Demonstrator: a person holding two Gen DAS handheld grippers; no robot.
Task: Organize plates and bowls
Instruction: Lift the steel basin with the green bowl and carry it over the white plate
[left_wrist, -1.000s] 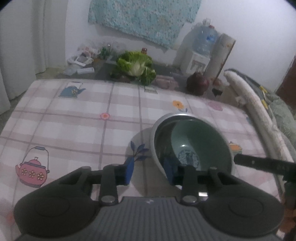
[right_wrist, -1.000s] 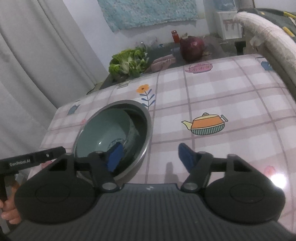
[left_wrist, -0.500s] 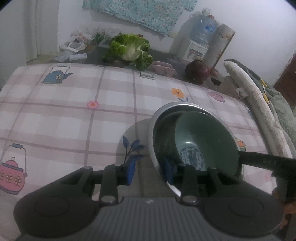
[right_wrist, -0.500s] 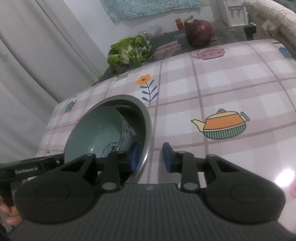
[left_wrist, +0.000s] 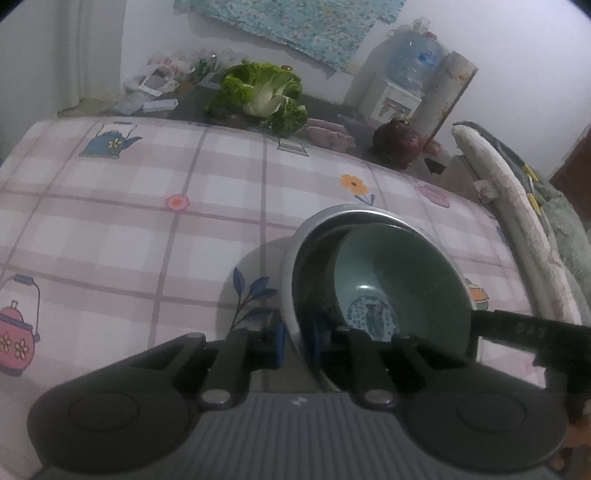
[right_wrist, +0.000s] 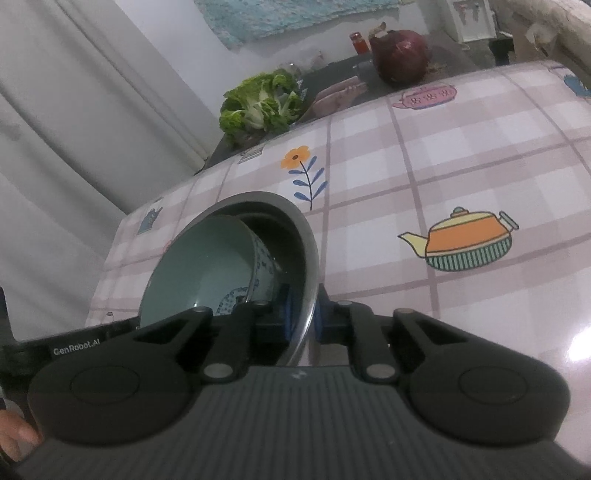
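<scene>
- Left gripper (left_wrist: 294, 341): clenched on the near-left rim of the metal bowl (left_wrist: 295, 266). One blue pad sits outside the wall, the other inside. Its jaws have just been closing, with the rim between them.
- Right gripper (right_wrist: 303, 320): likewise clamped on the same bowl's rim (right_wrist: 310, 258), on the opposite side, one pad in, one out. Its jaws have also just been closing, onto the rim.
- The steel bowl stands on the checked tablecloth (left_wrist: 147, 229), at the near right part of the table as the left view has it.
- Inside it a green ceramic bowl (left_wrist: 402, 280) leans tilted against the wall, blue-patterned outside (right_wrist: 264, 266). I read it as nested but not seated flat.
- Progress, my judgement: one bowl is already gathered into the other, and both grippers have a two-sided hold for carrying the pair. No plates show in either view, so I cannot say what remains elsewhere.
- Edges: the table's right edge runs near the bowl, next to a padded roll (left_wrist: 517, 221). The dim light blurs that side, so the gap is possibly tighter than it looks.
- Open room: broad bare cloth to the left and beyond the bowl. A cabbage (left_wrist: 264, 98) and a red onion (right_wrist: 400, 55) sit past the far edge, well apart.
- Risk: the loose inner bowl may slide if the lift tips.
</scene>
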